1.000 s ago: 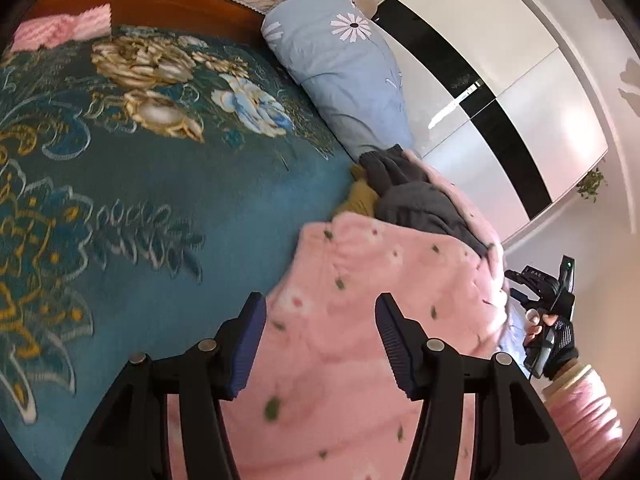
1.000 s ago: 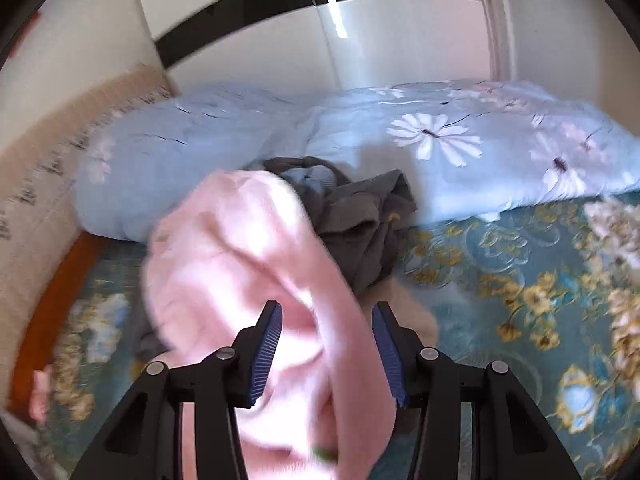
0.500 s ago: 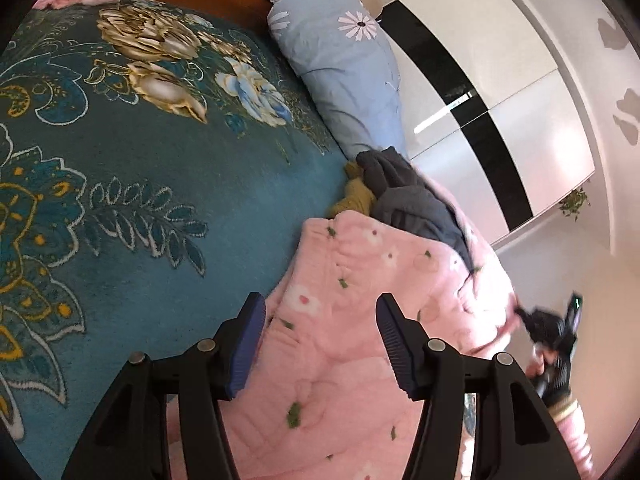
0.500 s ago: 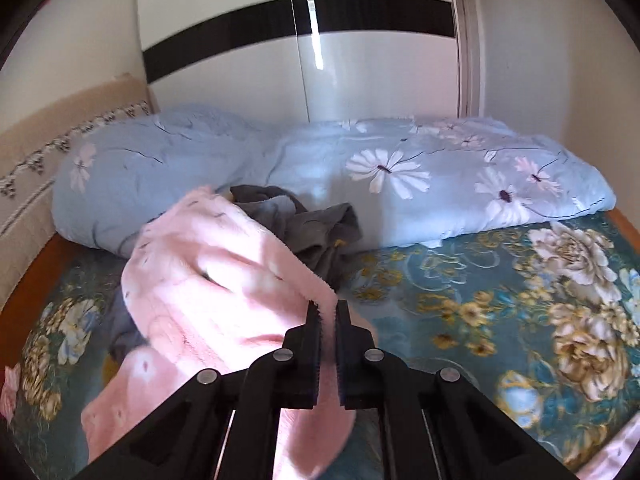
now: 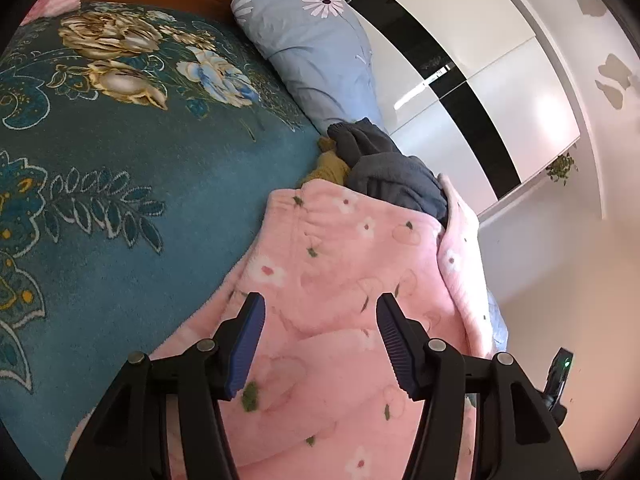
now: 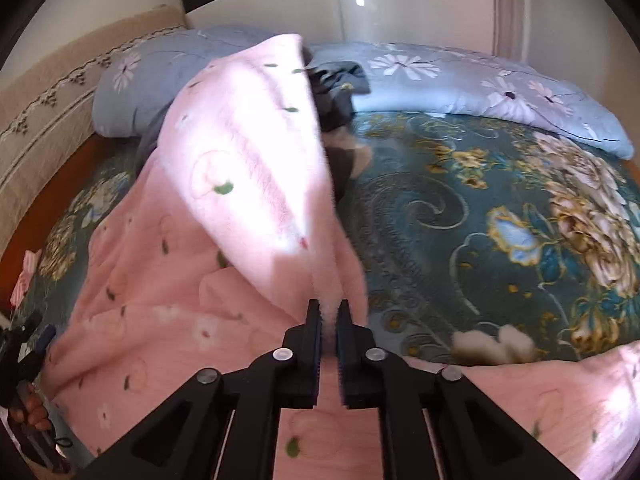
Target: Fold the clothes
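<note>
Pink floral garment (image 6: pixel 168 300) sprawls over the bed (image 6: pixel 460 208), a fold pinched and lifted between the right gripper (image 6: pixel 329 322)'s fingers; the left gripper (image 5: pixel 318 344) hovers over it, fingers spread wide, empty.

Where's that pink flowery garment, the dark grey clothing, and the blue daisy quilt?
pink garment (image 6: pixel 248 168): right wrist view, on its lifted fold.
dark grey clothing (image 5: pixel 394 178): left wrist view, middle of the bundle.
blue daisy quilt (image 6: pixel 460 80): right wrist view, its top surface.
</note>
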{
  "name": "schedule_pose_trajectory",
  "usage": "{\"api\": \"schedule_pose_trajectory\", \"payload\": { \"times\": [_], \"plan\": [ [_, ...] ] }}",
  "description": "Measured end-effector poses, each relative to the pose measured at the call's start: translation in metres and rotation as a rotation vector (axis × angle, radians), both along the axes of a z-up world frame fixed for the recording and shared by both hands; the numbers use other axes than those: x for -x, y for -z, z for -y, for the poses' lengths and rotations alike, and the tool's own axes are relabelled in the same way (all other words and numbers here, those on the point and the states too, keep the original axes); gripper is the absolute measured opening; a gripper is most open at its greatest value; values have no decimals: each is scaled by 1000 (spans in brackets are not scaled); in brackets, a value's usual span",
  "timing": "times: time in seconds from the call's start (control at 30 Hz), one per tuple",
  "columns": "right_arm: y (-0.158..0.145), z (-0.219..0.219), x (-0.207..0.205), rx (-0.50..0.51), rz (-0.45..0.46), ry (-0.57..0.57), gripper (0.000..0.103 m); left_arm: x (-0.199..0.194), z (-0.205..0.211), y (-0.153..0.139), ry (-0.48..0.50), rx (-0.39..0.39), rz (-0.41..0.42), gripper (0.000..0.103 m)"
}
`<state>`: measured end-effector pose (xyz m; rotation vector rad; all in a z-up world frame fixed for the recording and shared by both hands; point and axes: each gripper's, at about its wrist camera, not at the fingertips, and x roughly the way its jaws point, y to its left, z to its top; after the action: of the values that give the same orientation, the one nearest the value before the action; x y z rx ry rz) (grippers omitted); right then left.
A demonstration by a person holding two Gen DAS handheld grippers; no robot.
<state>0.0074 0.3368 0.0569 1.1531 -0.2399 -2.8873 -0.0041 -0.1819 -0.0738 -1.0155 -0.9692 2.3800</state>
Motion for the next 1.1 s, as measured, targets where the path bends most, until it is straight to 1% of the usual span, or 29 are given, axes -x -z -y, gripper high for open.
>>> {"api": "schedule_pose_trajectory", "payload": {
  "times": [0.03,0.07,0.1,0.13,0.17,0.23,0.3,0.37,0.43,0.5,0.57,0.67,0.73,0.83,0.93,0.97,1.03,1.1],
  "plan": [
    [1,1,-1,3,3,-16,12,0,0,0,-1,0,-2,59],
    [2,2,-2,6,6,-32,21,0,1,0,-3,-1,-4,59],
    [3,2,-3,8,8,-48,27,0,0,0,-3,0,-4,59],
    [4,3,-4,11,11,-65,39,0,0,0,-4,1,-4,59],
    [5,4,-5,14,14,-81,46,1,-1,1,-2,3,-3,59],
    [5,4,-2,28,13,-105,47,1,-4,1,7,14,-1,59],
    [-4,-2,21,79,-15,-96,50,2,-5,2,8,17,1,59],
    [-10,-7,45,124,-35,-86,51,2,-6,2,9,19,2,59],
    [-6,-5,78,145,-21,-67,51,3,-5,2,7,18,2,59],
    [5,-10,113,184,22,-43,51,3,-5,2,10,18,2,59],
    [16,-20,139,269,44,-27,60,4,-5,2,13,20,3,59],
    [29,-36,170,400,55,1,64,6,-7,3,23,18,4,60],
    [39,-45,185,462,71,30,66,7,-9,3,28,27,6,60],
    [56,-55,206,564,102,61,67,8,-12,4,36,34,6,60],
    [69,-53,215,638,103,60,67,8,-13,4,37,37,9,60],
    [70,-51,217,643,98,59,67,8,-14,4,36,37,9,60],
    [69,-45,217,612,89,68,65,8,-14,4,38,40,7,60],
    [63,-41,215,574,92,62,36,8,-15,3,43,45,2,60]
  ]
}}
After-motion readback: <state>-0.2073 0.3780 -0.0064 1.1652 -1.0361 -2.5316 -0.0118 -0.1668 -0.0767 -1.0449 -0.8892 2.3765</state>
